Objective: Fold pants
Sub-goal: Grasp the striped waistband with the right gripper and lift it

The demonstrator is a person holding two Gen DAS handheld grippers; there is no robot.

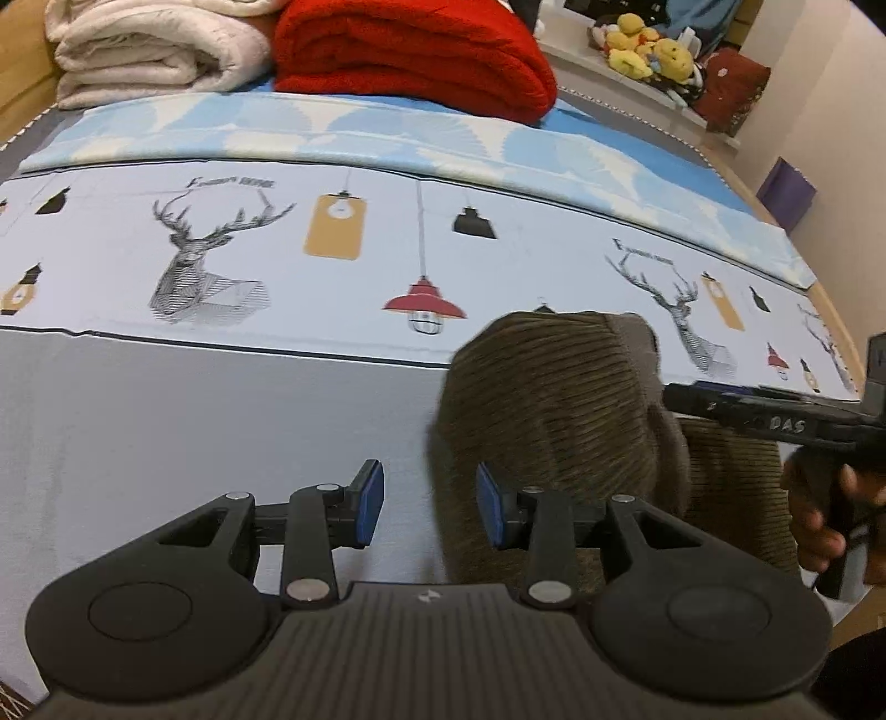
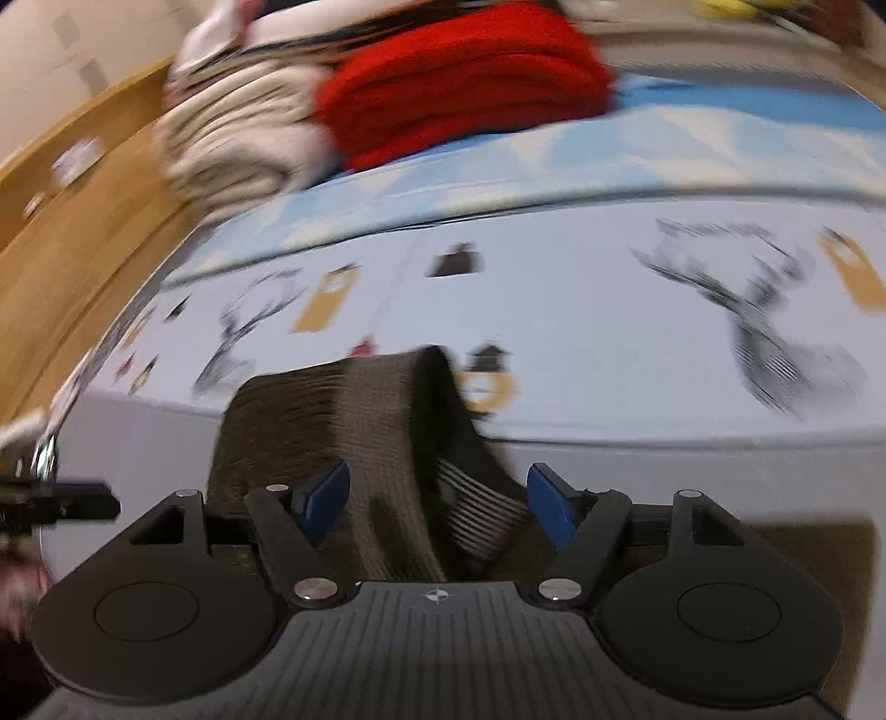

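Note:
The brown corduroy pants [image 1: 559, 399] lie in a folded bundle on the bed's near right part. My left gripper [image 1: 429, 507] is open, its blue pads straddling the bundle's left edge, holding nothing. My right gripper [image 2: 437, 504] is open just above the pants [image 2: 382, 437], which fill the space between and in front of its pads; that view is motion-blurred. The right gripper's black body [image 1: 775, 415] shows at the right of the left wrist view, over the pants.
A sheet printed with deer and lamps [image 1: 232, 260] covers the bed. A folded red blanket [image 1: 415, 50] and a cream blanket [image 1: 155, 50] lie at the far end. Stuffed toys [image 1: 648, 47] sit on a ledge. A wooden bed frame [image 2: 72, 232] runs along the left.

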